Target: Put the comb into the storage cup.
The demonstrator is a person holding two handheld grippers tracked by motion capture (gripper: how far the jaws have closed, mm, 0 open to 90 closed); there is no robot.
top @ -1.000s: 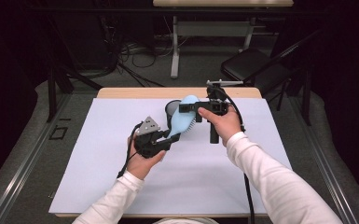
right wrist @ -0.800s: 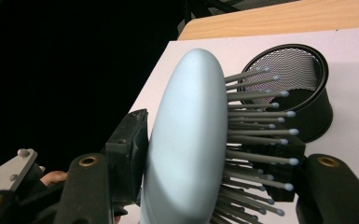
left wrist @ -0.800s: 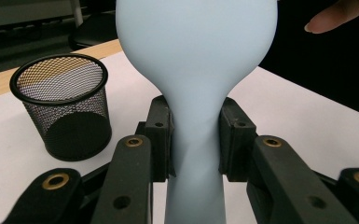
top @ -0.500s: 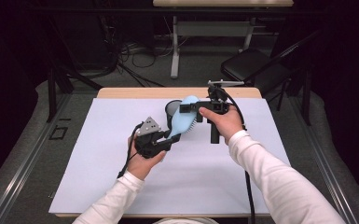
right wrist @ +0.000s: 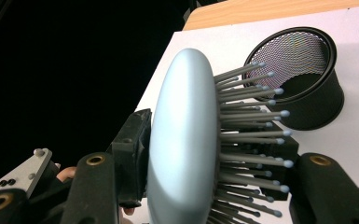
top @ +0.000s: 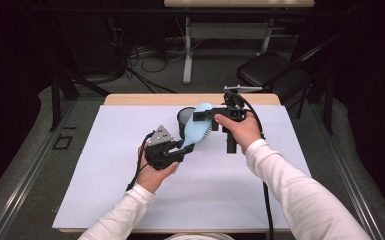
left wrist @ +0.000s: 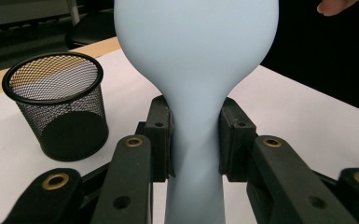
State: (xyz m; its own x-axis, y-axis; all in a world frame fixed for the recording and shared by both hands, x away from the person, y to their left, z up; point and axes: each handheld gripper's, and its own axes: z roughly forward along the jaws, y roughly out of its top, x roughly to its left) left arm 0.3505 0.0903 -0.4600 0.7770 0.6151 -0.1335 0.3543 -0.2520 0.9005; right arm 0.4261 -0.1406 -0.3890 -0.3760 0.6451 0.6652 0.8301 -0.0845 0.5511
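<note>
White sheeting covers the table [top: 105, 190], with dark floor and cables beyond its far edge.

Brush [top: 196, 129]: pale blue, held above the table's middle, between my two grippers. Its handle slants down toward my left gripper; its oval head rises toward my right gripper.

Left gripper [top: 176, 152]: clamped on the brush handle. In the left gripper view both pads press the narrow neck [left wrist: 196, 140] just below the head, one on each side, and the head's smooth back faces the camera.

Right gripper [top: 206, 115]: its jaws have just been closing with the brush head between them. In the right gripper view one pad lies against the smooth back of the head [right wrist: 182, 140]; the other jaw sits among the bristles [right wrist: 251, 135], whose rounded tips point away from the back. Grip state: closed on the head.

Cup [top: 185, 118]: black wire mesh, upright on the sheeting, just behind the brush head in the high view, toward the far edge. It is not touching either gripper.
</note>
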